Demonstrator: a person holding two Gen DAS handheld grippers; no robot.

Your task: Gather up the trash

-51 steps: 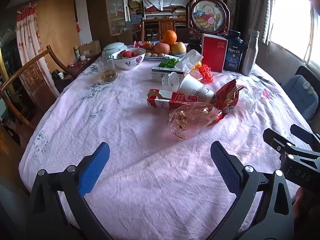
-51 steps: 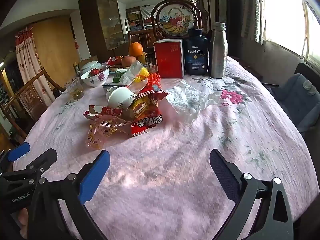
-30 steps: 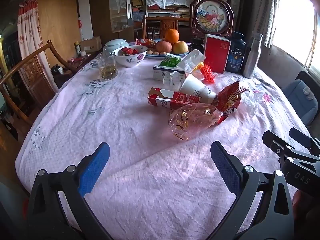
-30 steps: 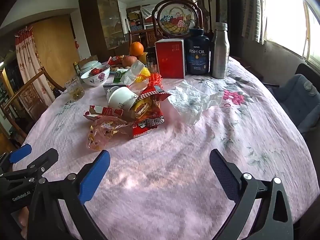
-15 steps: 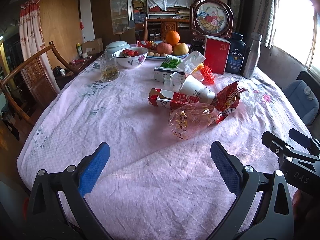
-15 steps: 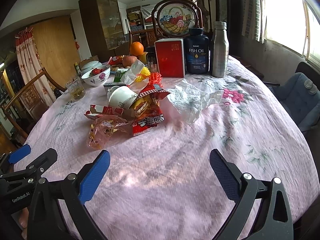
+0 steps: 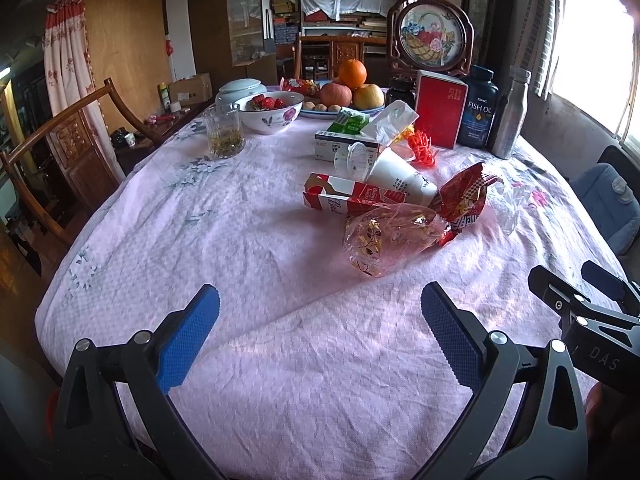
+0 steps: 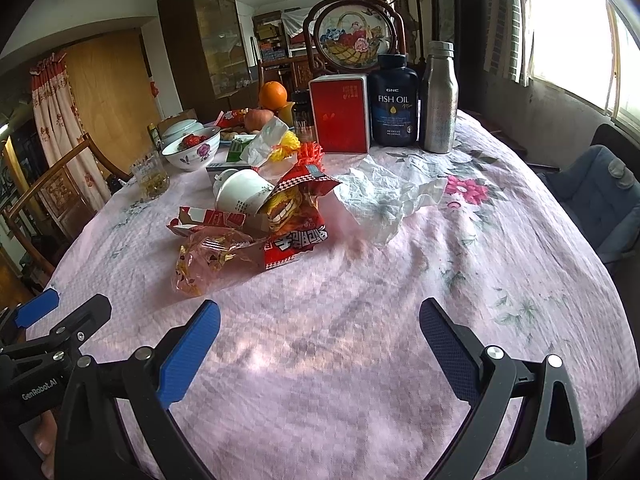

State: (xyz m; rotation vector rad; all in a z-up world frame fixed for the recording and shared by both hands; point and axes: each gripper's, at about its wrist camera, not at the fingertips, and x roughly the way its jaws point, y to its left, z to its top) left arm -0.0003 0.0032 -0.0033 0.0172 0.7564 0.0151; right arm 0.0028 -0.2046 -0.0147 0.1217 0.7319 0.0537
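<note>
Left wrist view: vs. half a sec ago, next to no change; the trash heap sits a shade nearer and lower in frame, nothing on the table has been shifted. Left gripper hovers low over the near edge of the pink cloth, fingers spread wide apart, nothing between them, aimed toward the heap ahead and slightly to its right. Heap, mid-table: clear cellophane wrapper nearest, touching the red snack bag on its right; red-and-white carton lying flat behind, a tipped white paper cup resting on it; crumpled clear plastic just right of the snack bag. Behind, well apart from the grippers: tissue box, bowl of fruit, glass, red box, fish oil bottle, steel bottle. Right gripper shows at the right edge, level w/ the left one, apart from it. Right wrist view: again near-identical to the prior frame, slight creep fwd only. Right gripper held low over the cloth, fingers wide apart, empty, pointing up the table; heap lies ahead and left of its line. Cellophane wrapper closest, snack bag against it, paper cup and carton behind, crumpled plastic just right of the bag. Left gripper visible at lower left, a bit of the holder's hand beneath it. No trash touched by either tool.
</note>
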